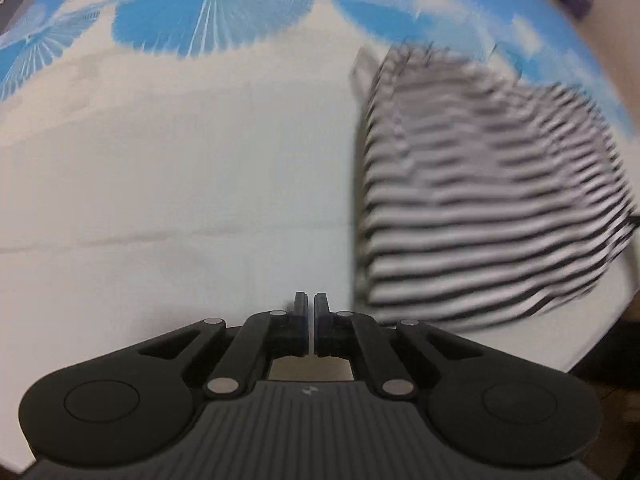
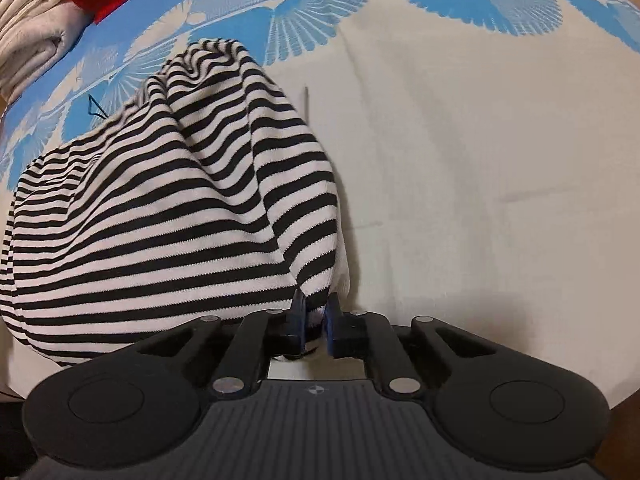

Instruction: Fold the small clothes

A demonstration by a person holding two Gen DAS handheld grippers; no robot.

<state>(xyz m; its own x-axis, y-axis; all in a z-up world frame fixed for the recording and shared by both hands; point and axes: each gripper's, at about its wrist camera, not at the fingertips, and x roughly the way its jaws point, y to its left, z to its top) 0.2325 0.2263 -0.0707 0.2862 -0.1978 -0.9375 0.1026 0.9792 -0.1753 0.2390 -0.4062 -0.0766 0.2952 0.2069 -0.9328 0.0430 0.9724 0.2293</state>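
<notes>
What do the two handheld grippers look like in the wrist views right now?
Both look alike. The left gripper is matte black plastic: a ribbed grey-black body bearing a small pale emblem, two rounded lobes with circular insets, and linkage arms joined by silver pins. The right gripper has the same build, with blue pads lining its fingertips. No cables, hands or sleeves show.

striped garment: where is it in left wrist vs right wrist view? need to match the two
Left wrist: striped garment fills the right half, blurred, clear of the shut left gripper.
Right wrist: striped garment fills the left and centre, a corner pinched in the jaws of the right gripper.
Shared landmark: the white cloth with a blue fan-pattern border, along the top of both views.
</notes>
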